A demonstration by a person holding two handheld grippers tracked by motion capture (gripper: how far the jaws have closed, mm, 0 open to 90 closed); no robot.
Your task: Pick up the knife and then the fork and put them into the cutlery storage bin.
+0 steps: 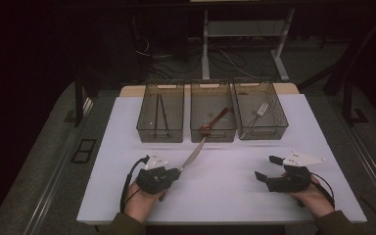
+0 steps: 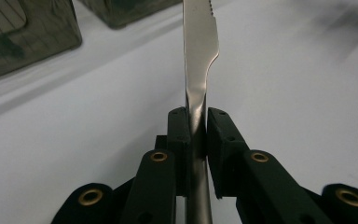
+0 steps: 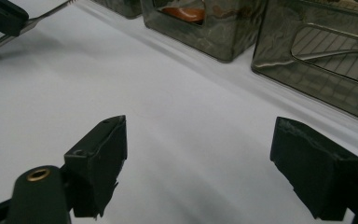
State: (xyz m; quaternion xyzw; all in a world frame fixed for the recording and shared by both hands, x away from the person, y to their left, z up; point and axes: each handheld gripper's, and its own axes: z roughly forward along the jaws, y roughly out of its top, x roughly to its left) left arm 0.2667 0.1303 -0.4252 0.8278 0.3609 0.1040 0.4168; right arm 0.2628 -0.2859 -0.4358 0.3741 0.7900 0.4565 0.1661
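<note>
A knife (image 2: 200, 51) is clamped by its handle in the left gripper (image 1: 175, 172), blade raised over the table (image 1: 235, 196) toward the middle bin (image 1: 213, 128). The right gripper (image 1: 267, 169) is held apart, empty. With so narrow a hold, the knife could be twisted or dropped if the bin's rim is struck.

Dim room (cables (image 1: 225, 58) on floor (image 1: 44, 166))

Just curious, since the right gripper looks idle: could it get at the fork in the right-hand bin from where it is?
Probably yes. The right gripper stands open and empty, the white table between it and the open-topped bin is bare, and the fork lies uncovered inside.
</note>
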